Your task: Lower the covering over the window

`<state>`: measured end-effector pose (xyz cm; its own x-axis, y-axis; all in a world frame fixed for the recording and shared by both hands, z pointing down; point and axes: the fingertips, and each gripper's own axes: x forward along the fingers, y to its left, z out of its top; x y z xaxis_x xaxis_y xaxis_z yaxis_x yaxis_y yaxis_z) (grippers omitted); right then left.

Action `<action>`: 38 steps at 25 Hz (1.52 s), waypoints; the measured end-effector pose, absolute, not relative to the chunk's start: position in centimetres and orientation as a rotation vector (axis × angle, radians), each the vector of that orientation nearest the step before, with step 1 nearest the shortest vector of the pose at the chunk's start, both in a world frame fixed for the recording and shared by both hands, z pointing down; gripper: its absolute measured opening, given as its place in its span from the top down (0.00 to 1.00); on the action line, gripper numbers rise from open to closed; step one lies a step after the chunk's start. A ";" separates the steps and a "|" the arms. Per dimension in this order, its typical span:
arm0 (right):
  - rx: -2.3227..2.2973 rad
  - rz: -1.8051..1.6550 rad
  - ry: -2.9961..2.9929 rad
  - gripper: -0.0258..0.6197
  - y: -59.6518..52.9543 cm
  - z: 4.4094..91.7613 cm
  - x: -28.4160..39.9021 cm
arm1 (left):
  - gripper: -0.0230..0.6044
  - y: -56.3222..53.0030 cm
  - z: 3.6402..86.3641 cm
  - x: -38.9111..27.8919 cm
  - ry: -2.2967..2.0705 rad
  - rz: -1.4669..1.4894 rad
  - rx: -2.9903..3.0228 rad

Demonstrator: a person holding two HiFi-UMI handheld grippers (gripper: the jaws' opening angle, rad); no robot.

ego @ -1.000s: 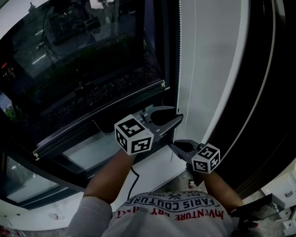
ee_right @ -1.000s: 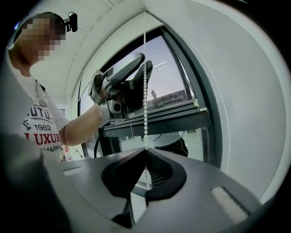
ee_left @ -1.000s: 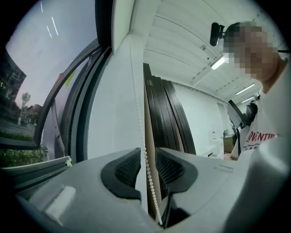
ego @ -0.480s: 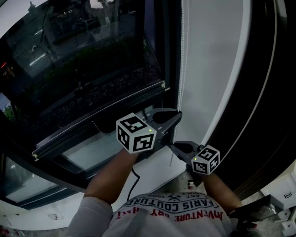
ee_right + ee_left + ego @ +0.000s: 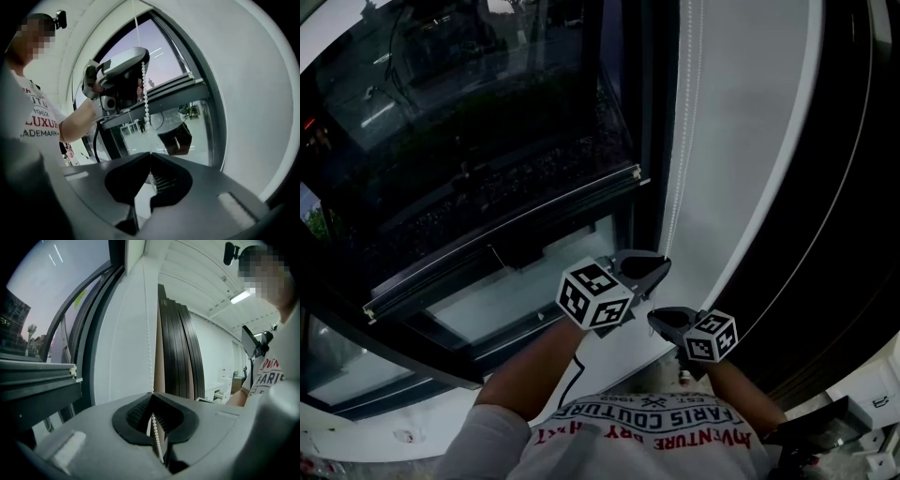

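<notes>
A white bead chain (image 5: 686,141) hangs along the window frame's right side. The blind's grey bottom bar (image 5: 506,234) crosses the dark window (image 5: 441,122) about halfway down. My left gripper (image 5: 664,266) has just been closing and is shut on the chain. In the left gripper view the bead chain (image 5: 147,333) runs down into the left gripper (image 5: 152,414), pinched between its pads. Just below it, my right gripper (image 5: 653,320) is shut. In the right gripper view the bead chain (image 5: 145,93) drops from the left gripper (image 5: 122,65) toward the closed tips of the right gripper (image 5: 150,154).
A white wall strip (image 5: 750,141) rises to the right of the chain, with dark upright panels (image 5: 853,234) beyond it. The white sill (image 5: 609,347) lies under both grippers. The person's arms and printed shirt fill the bottom of the head view.
The left jaws, open around the chain a second ago, have closed on it. Both grippers have since dropped lower along the frame. The blind's bar sits about where it was.
</notes>
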<state>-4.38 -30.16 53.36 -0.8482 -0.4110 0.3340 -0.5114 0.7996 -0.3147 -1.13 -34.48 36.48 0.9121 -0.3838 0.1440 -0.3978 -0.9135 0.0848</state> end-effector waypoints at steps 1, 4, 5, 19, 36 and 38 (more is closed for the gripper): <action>0.706 0.600 -2.714 0.94 -29.9 54.4 -4.4 | 0.95 -34.4 37.6 -1.1 -0.609 0.212 2.950; 0.695 0.669 -2.660 0.94 -29.3 57.1 -4.2 | 0.95 -34.4 40.4 -1.3 -0.614 0.227 2.903; 0.703 0.689 -2.653 0.94 -29.3 57.7 -4.0 | 0.95 -34.3 41.1 -1.3 -0.616 0.218 2.890; 0.695 0.823 -2.451 0.94 -26.7 66.0 -2.4 | 0.95 -32.1 49.7 -0.2 -0.592 0.341 2.799; 0.770 0.638 -2.605 0.77 -29.6 54.1 2.0 | 0.95 -31.7 49.5 0.3 -0.641 0.307 2.813; 0.803 0.545 -2.682 0.77 -30.6 49.4 2.4 | 0.95 -31.2 49.4 0.6 -0.639 0.296 2.814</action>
